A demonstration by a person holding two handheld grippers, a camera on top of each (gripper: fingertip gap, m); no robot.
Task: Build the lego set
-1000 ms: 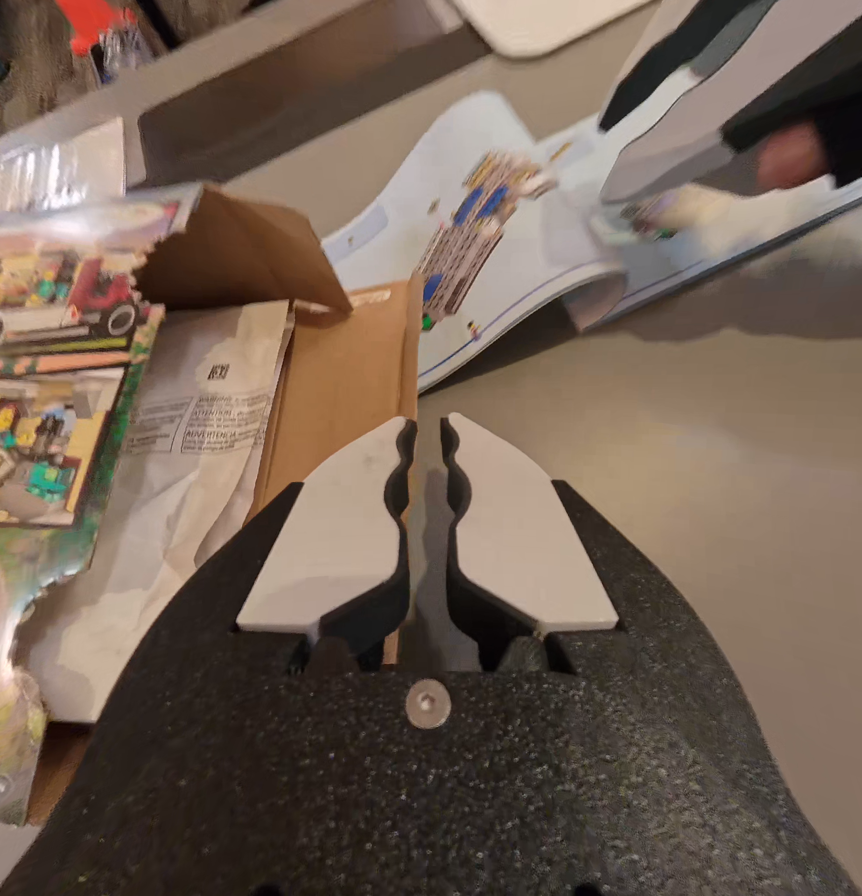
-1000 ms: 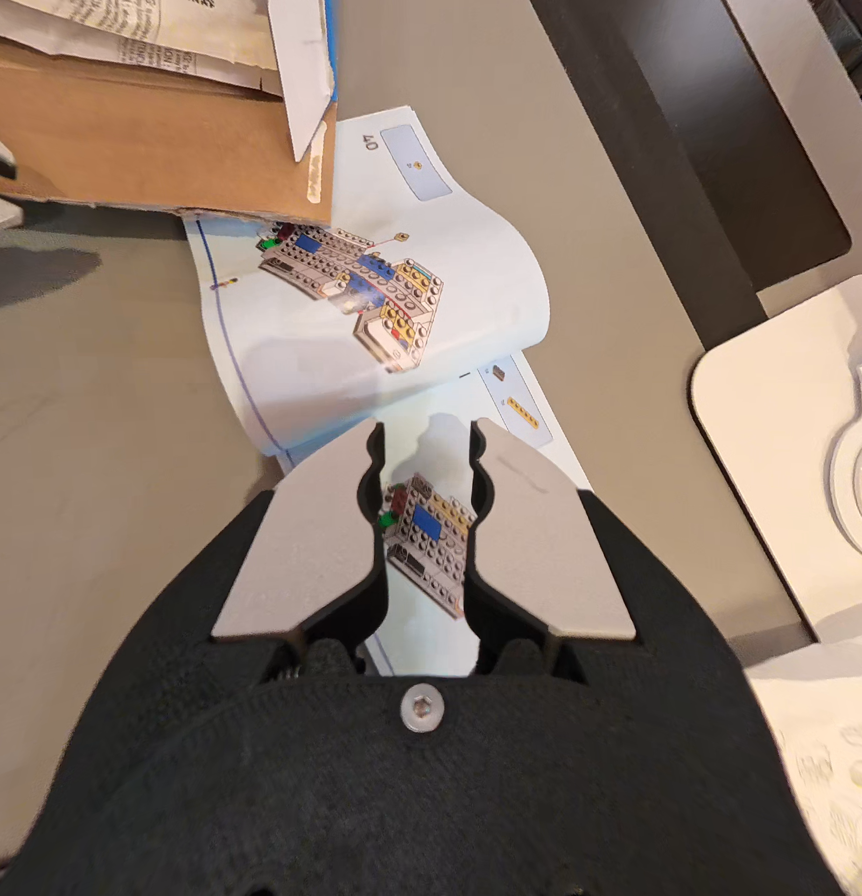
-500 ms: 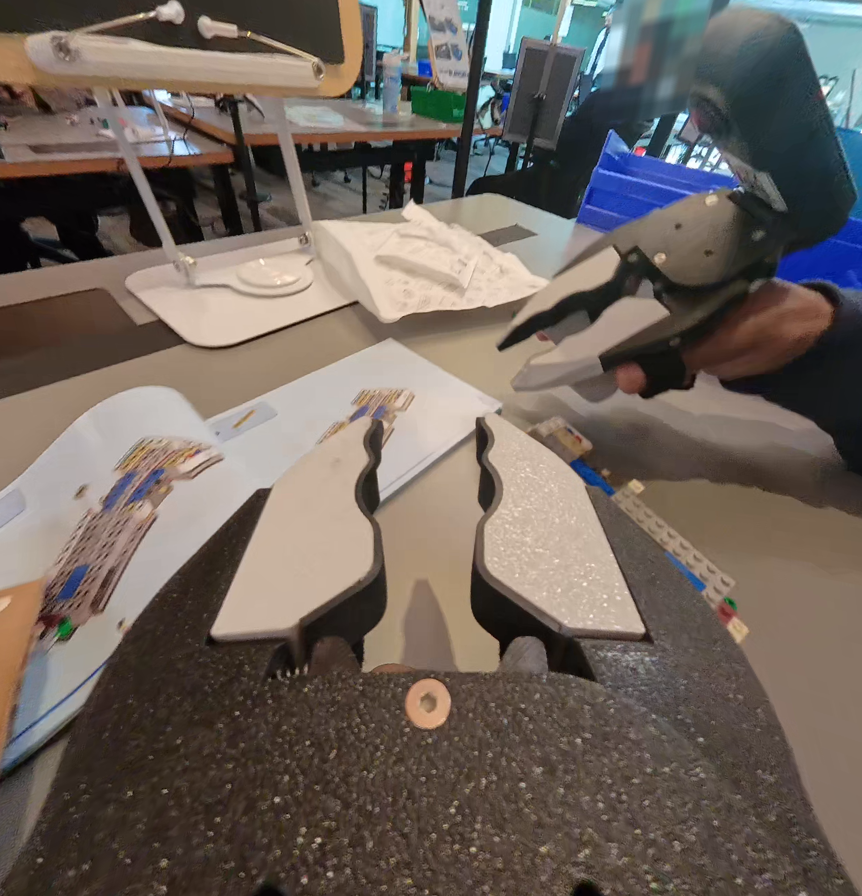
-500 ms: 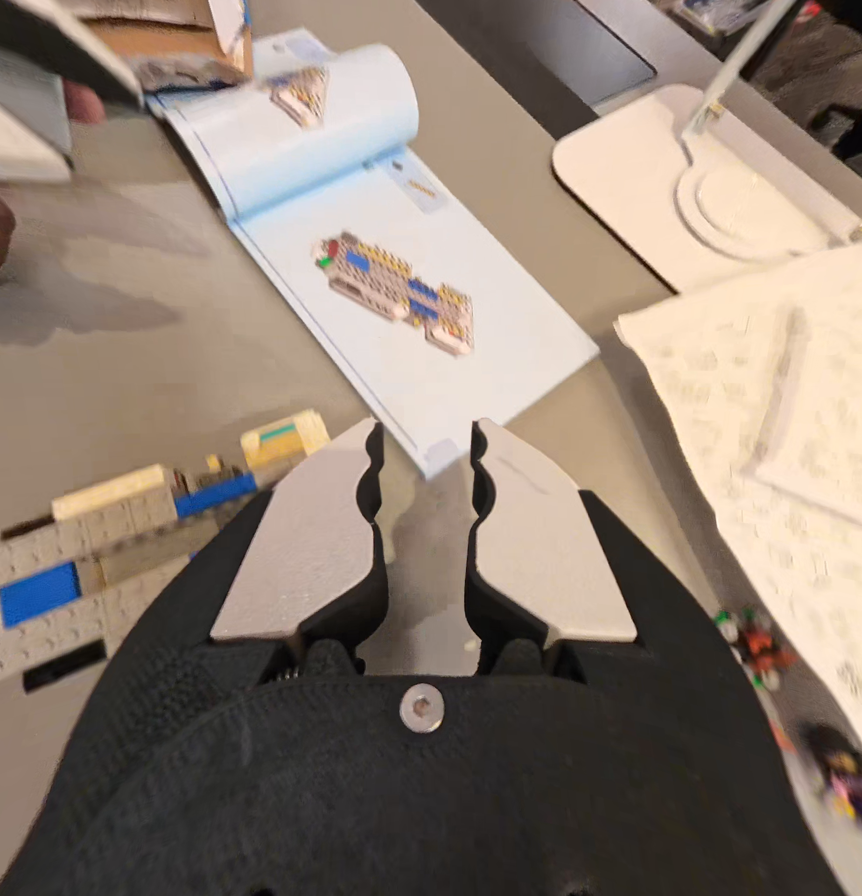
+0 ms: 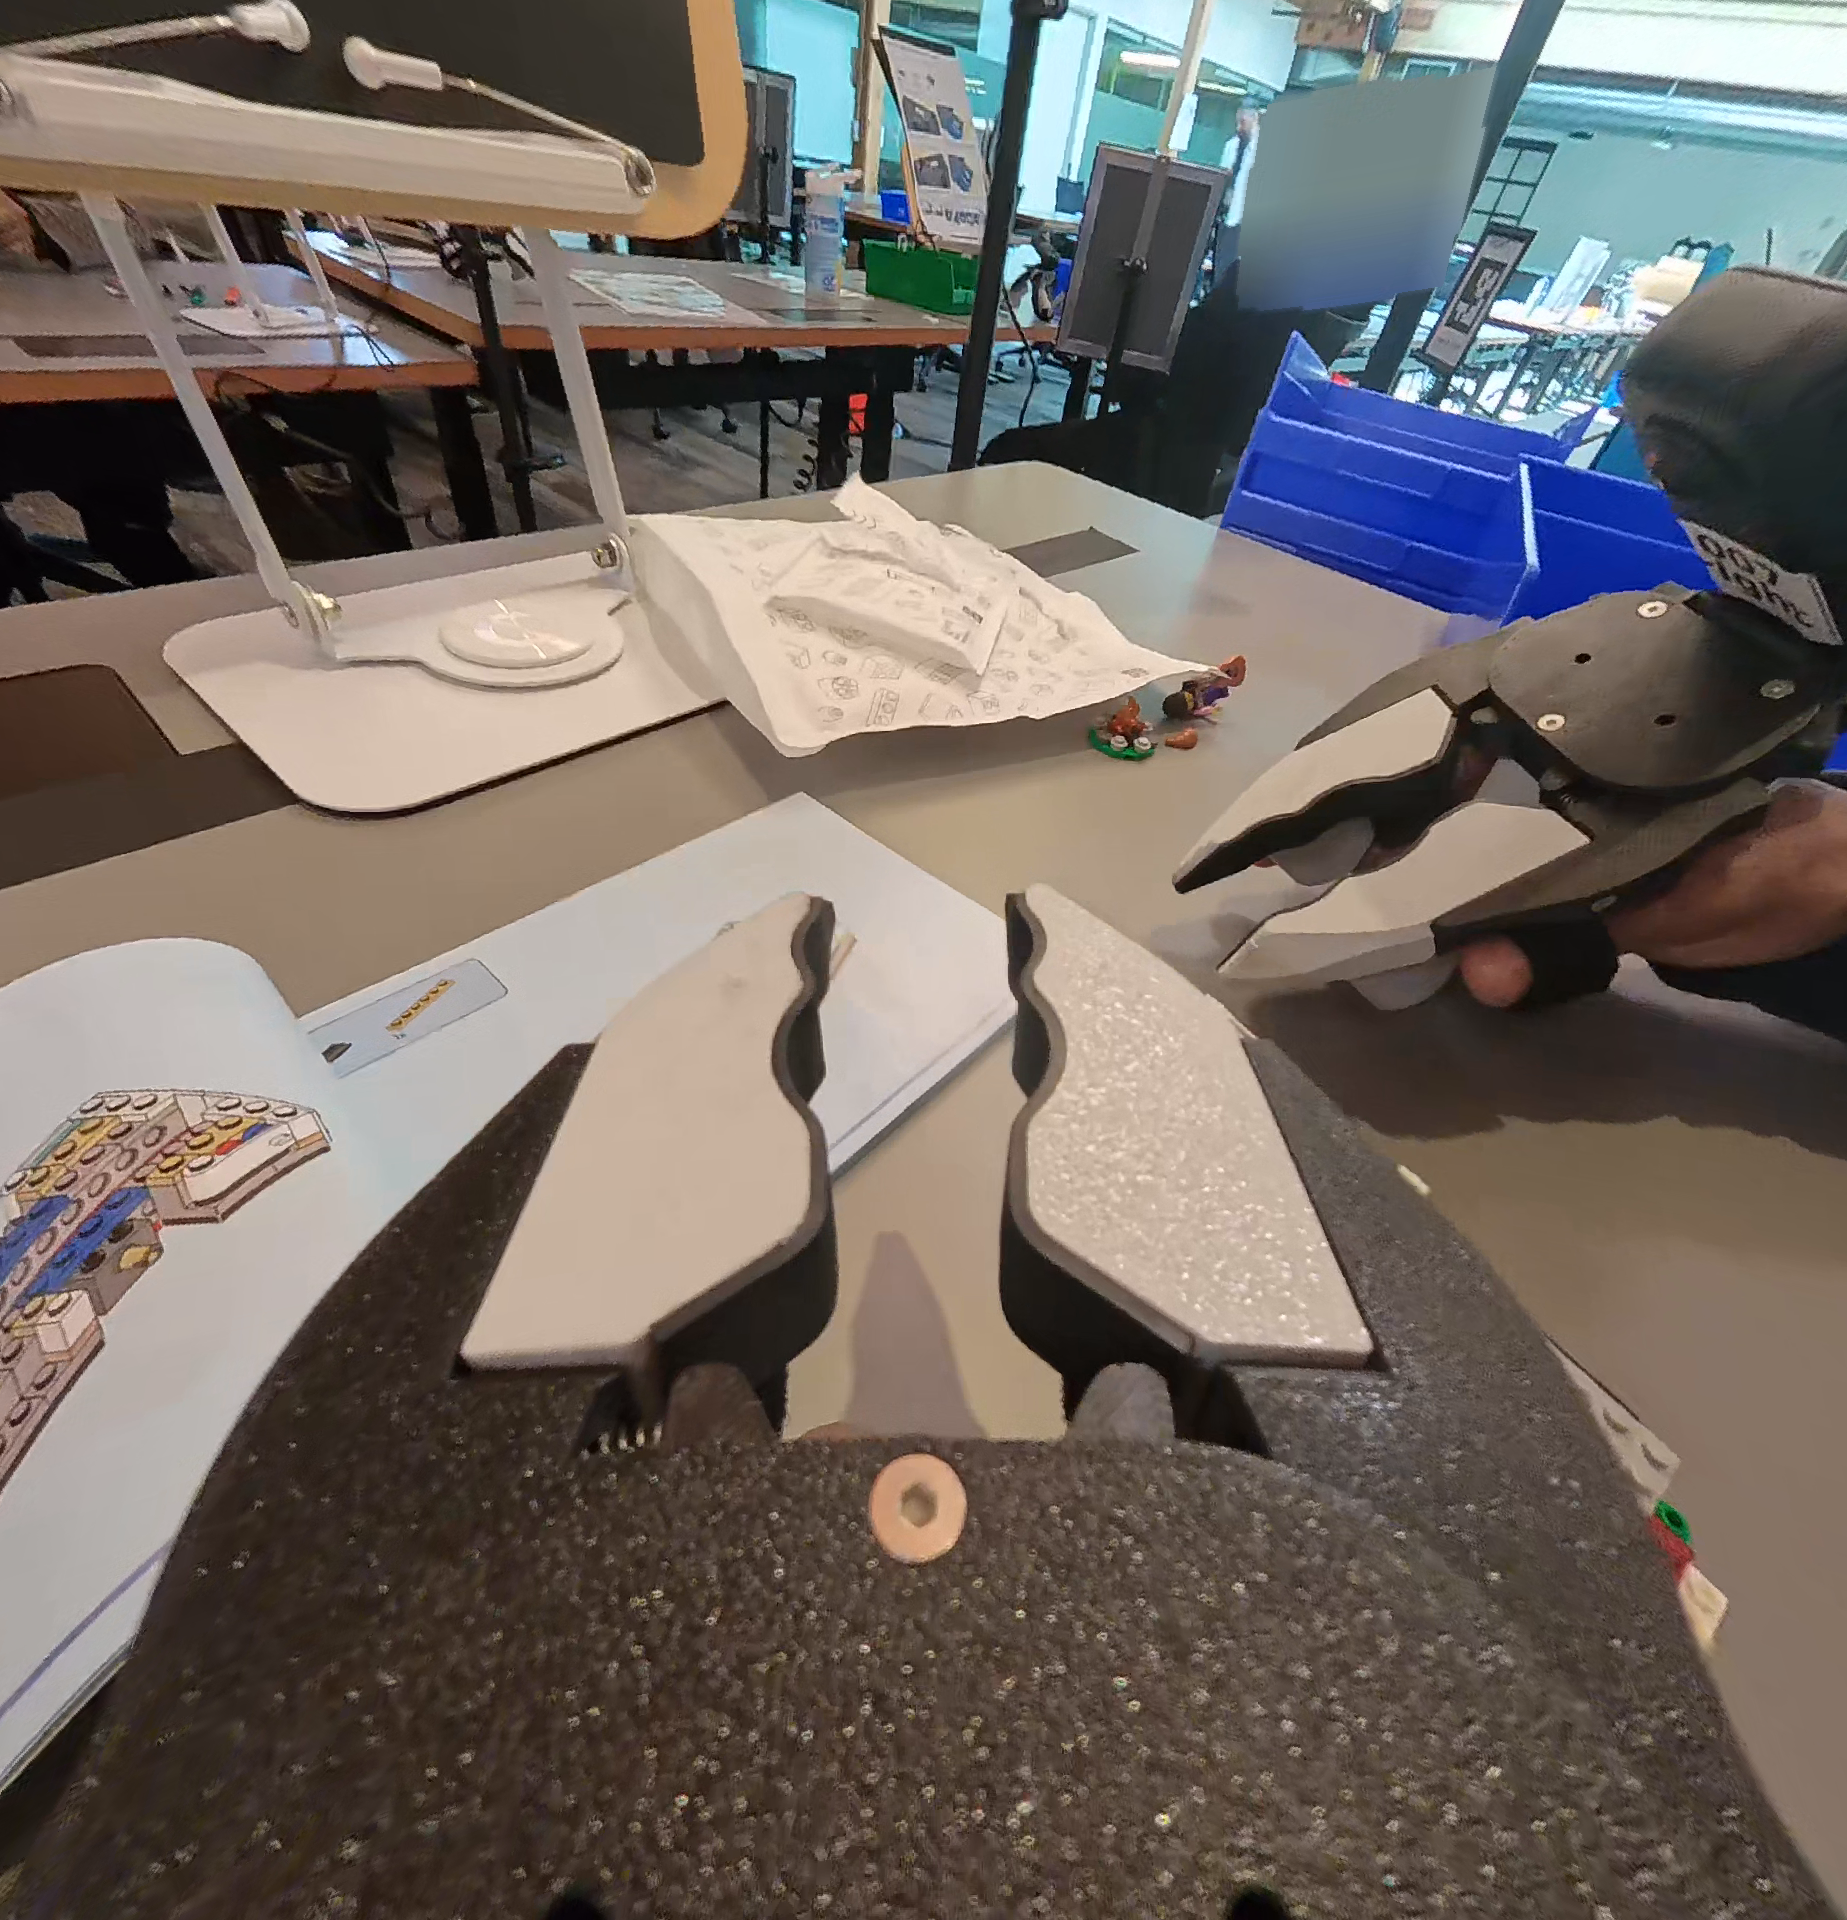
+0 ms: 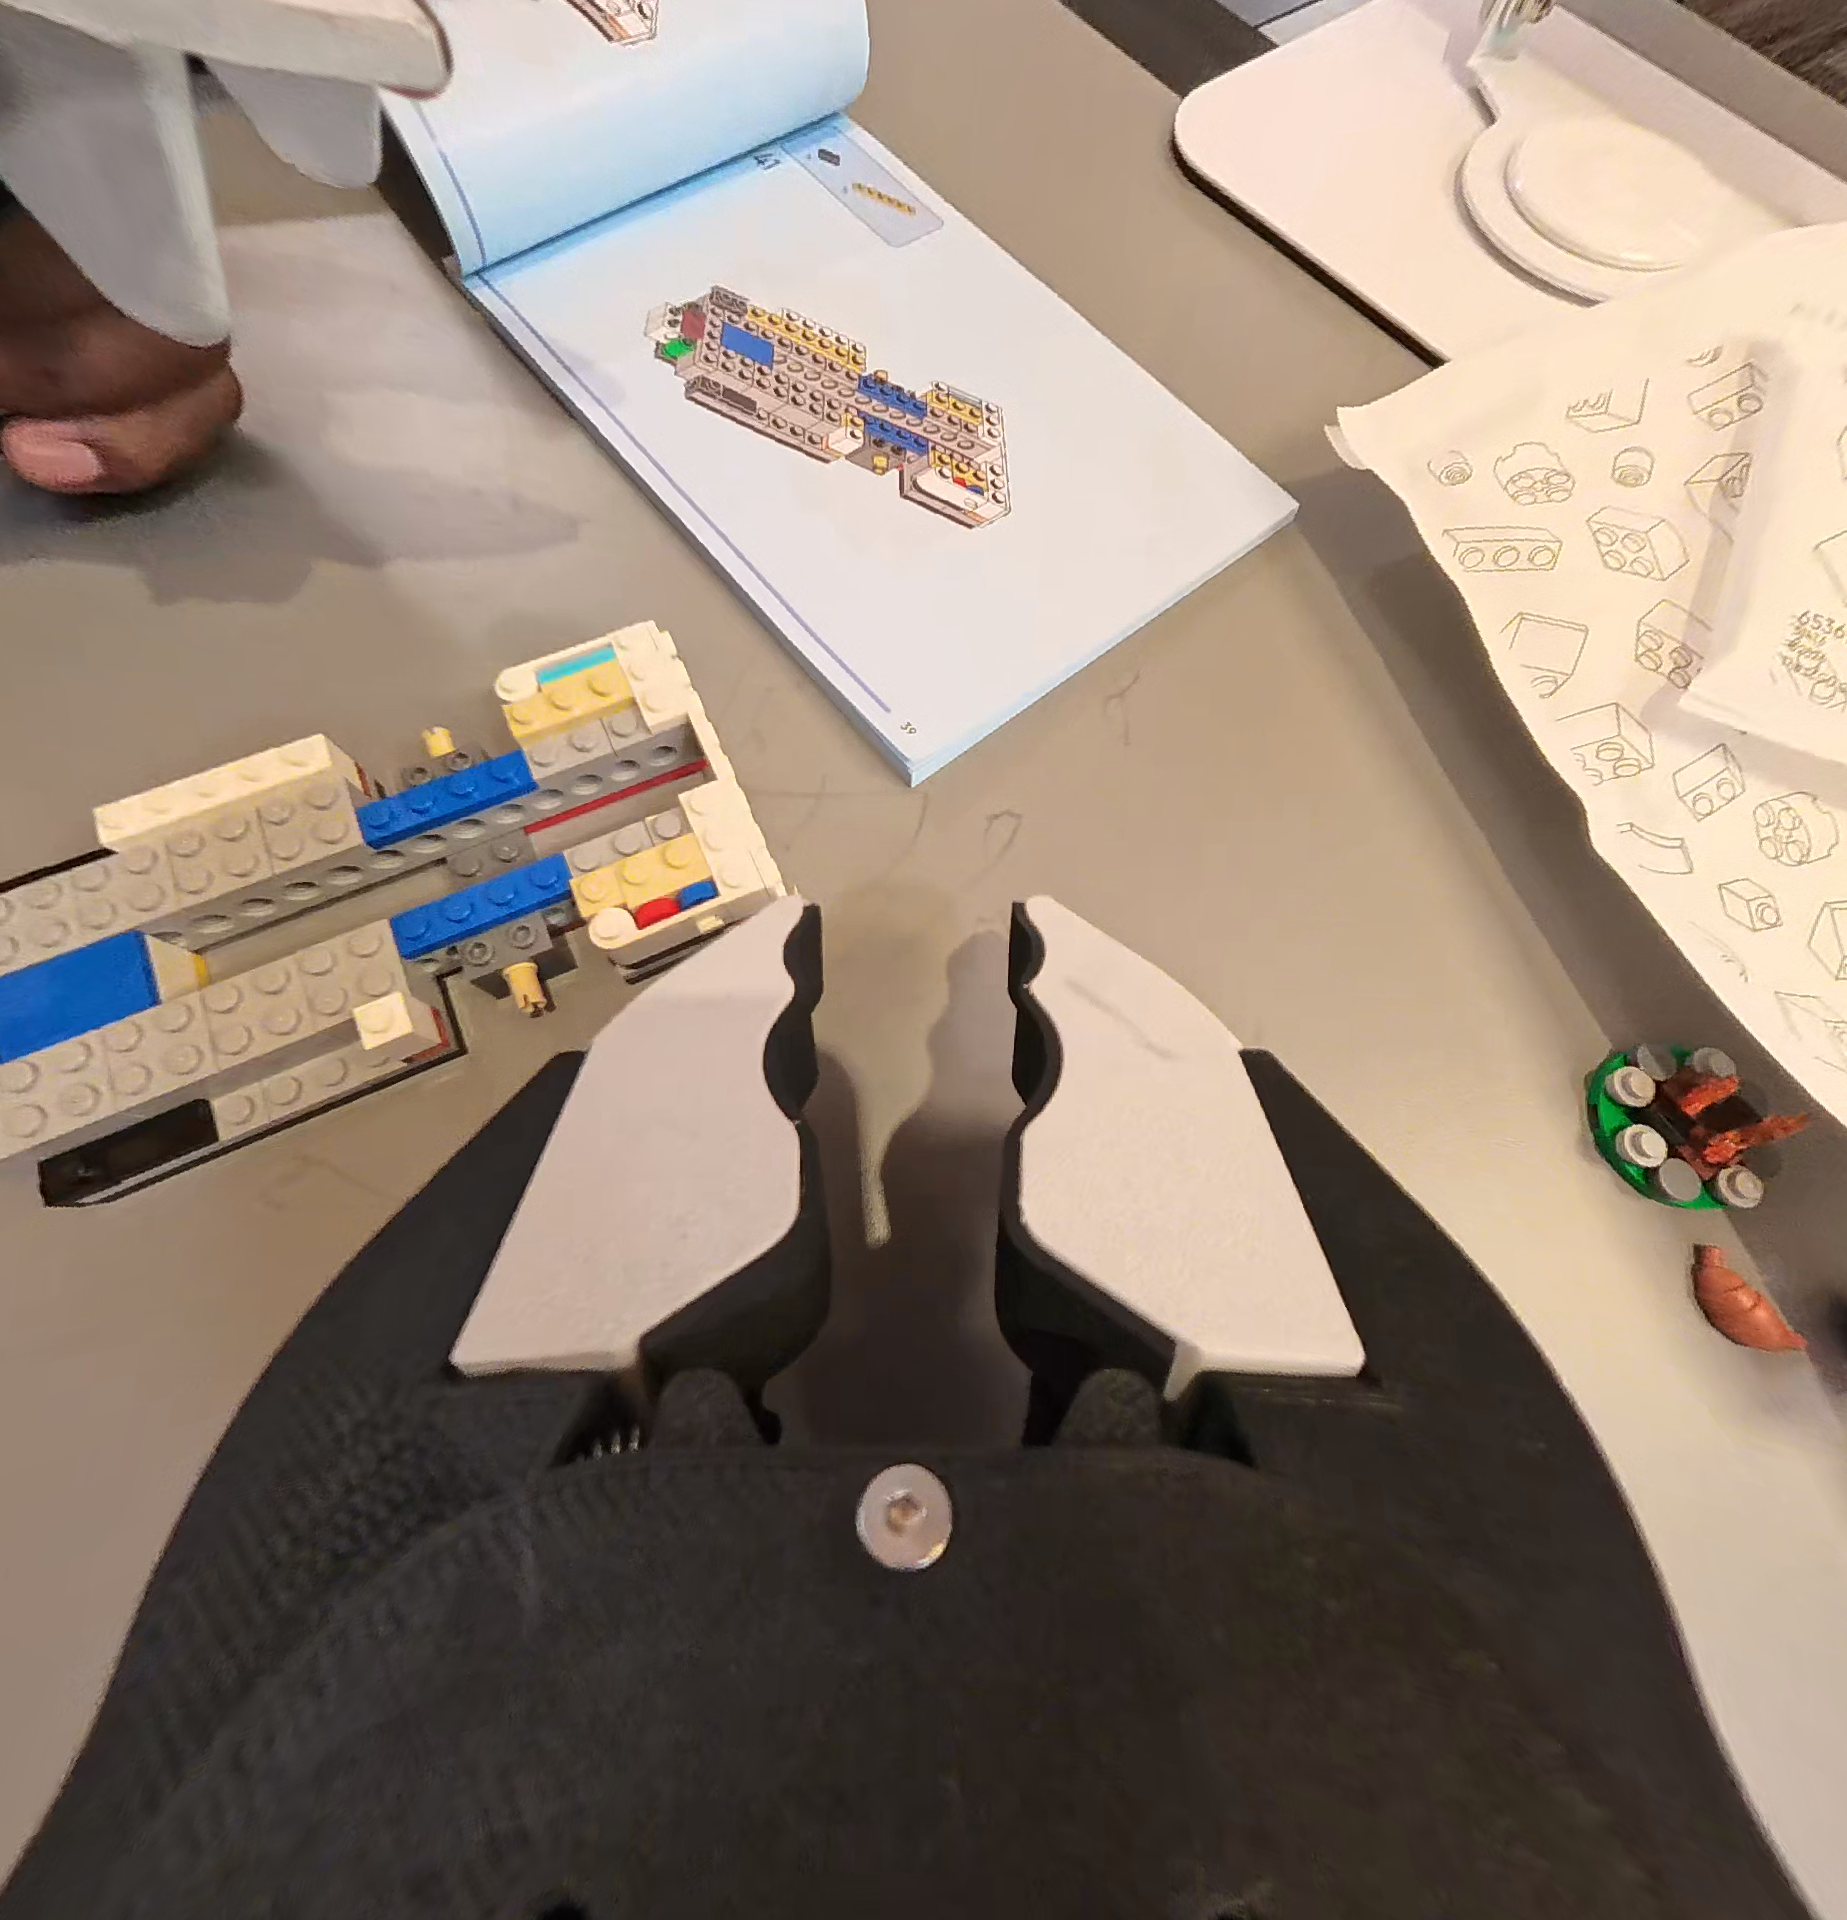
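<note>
One brick model [image 6: 358, 894], one booklet [image 6: 898, 582]

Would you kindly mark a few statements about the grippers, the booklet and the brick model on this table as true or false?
1. Both the left gripper and the right gripper are open with nothing between their fingers. True.
2. The instruction booklet lies closed. False: it lies open, one page curled up.
3. The brick model lies left of the right gripper's fingertips. True.
4. The small green round piece sits on the booklet. False: it rests on the table, beside the printed paper bag.
</note>
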